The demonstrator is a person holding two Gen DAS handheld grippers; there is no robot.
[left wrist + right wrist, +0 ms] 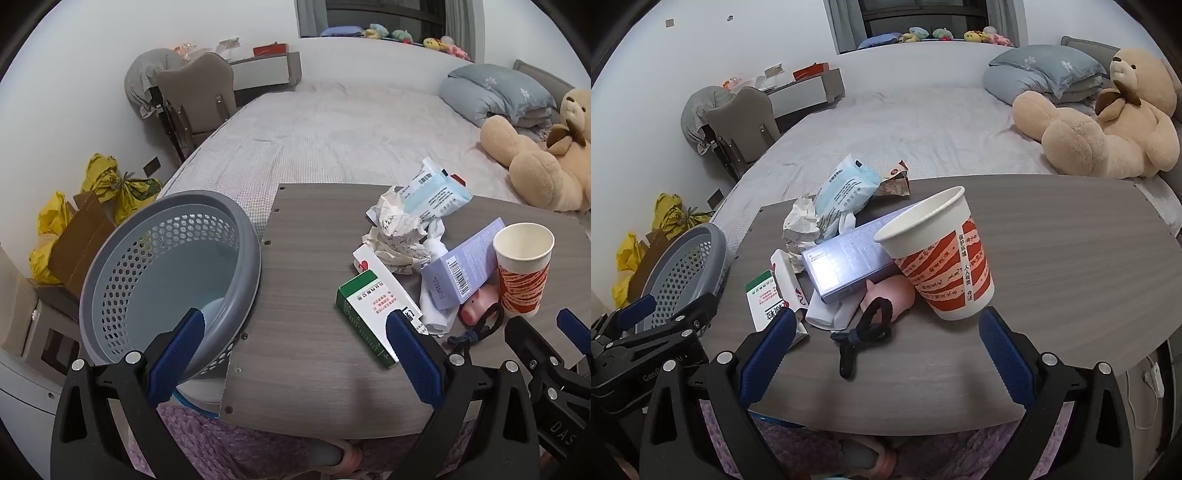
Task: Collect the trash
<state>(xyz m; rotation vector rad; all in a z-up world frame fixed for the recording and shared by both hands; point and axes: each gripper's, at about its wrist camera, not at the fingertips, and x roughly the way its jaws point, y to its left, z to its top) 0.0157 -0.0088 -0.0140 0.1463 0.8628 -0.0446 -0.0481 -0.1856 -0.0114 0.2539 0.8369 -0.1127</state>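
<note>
Cup upright on counter, 1 o'clock just ahead of right tool | both tools released, empty | left tool farther; basket at its 10 o'clock | right nearer.

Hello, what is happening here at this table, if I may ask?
A person holds two tongs, both open and empty, at the near edge of a grey table. The left tongs point between a grey basket and a green-white box. The right tongs face a paper cup and a black cord. Nothing is collected yet.
</note>
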